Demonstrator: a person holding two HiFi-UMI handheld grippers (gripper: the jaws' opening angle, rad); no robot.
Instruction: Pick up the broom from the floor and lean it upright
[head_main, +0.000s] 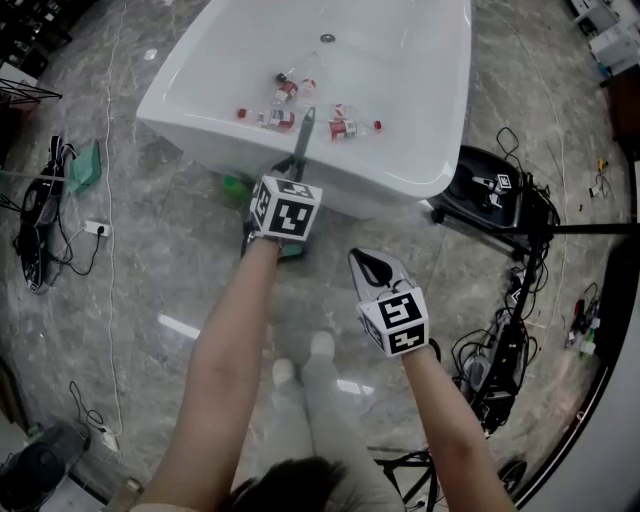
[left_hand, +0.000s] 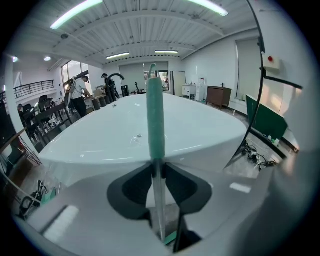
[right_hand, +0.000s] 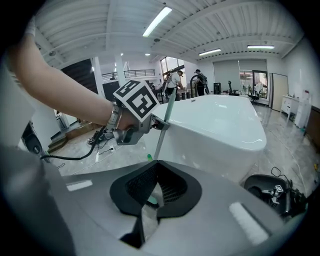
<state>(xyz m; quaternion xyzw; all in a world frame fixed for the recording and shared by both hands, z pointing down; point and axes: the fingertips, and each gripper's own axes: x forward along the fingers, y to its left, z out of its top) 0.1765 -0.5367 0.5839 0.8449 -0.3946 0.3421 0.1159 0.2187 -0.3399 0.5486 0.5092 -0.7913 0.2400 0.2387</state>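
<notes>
The broom stands steeply against the white bathtub (head_main: 410, 185). Its green grip (head_main: 305, 130) rests on the tub's rim and its head (head_main: 290, 250) is low by the floor under my left hand. My left gripper (head_main: 292, 178) is shut on the silver part of the handle (left_hand: 159, 200), with the green grip (left_hand: 155, 120) rising straight above the jaws (left_hand: 158, 167). The right gripper view shows that grip from the side (right_hand: 159, 123). My right gripper (head_main: 366, 258) hangs to the right of the broom and apart from it. Its jaws (right_hand: 156, 165) are shut on nothing.
Several plastic bottles (head_main: 285, 92) lie inside the tub. A small green object (head_main: 235, 187) sits on the floor at the tub's foot. A black case and stand (head_main: 495, 190) with cables (head_main: 500, 350) crowd the right side. More cables (head_main: 40, 230) lie at the left. The person's feet (head_main: 300, 360) are below.
</notes>
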